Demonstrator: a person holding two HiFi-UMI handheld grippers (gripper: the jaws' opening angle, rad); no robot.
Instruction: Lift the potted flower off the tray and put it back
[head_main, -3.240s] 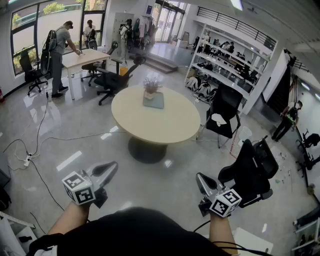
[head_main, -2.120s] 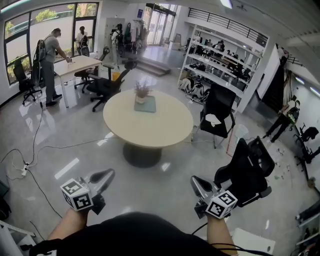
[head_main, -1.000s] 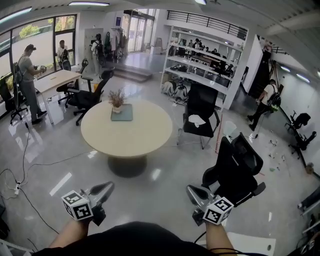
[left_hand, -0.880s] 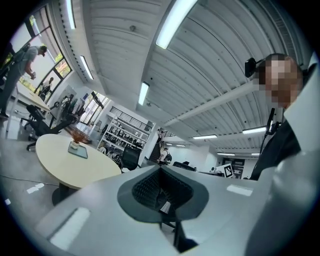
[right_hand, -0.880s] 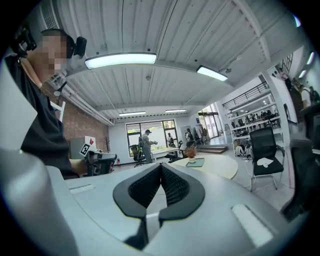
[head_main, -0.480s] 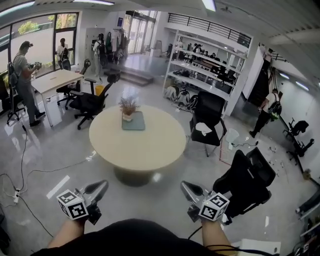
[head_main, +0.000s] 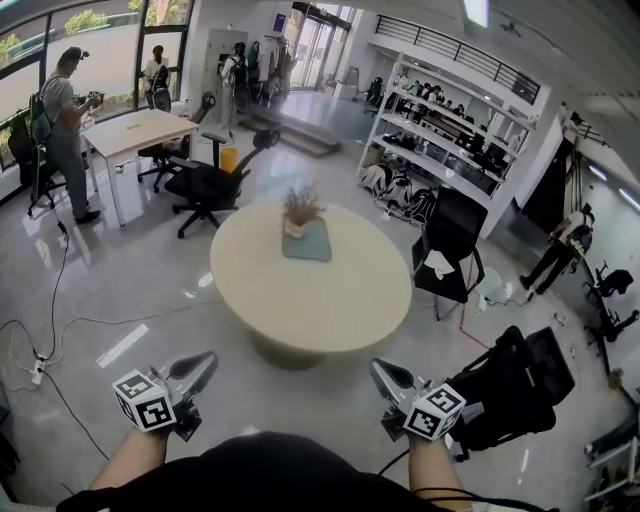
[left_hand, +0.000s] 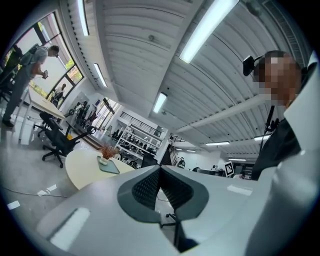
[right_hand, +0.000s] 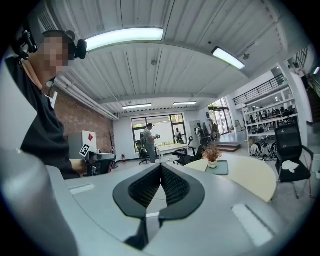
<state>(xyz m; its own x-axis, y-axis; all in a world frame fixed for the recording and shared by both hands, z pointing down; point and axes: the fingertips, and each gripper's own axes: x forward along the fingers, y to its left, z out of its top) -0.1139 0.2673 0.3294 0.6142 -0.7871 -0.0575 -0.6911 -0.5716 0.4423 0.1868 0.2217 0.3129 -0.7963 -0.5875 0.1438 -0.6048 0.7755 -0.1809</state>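
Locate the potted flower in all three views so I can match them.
Head view: potted flower upper centre, on the tray at the far side of the round table.
Left gripper view: potted flower small, left of centre, just above mid-height of the jaws.
Right gripper view: potted flower right of centre.
Shared landmark: the round table under the tray.

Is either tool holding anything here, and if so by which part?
Nothing is held. The left tool and right tool are shut and empty; the potted flower stands on its tray.
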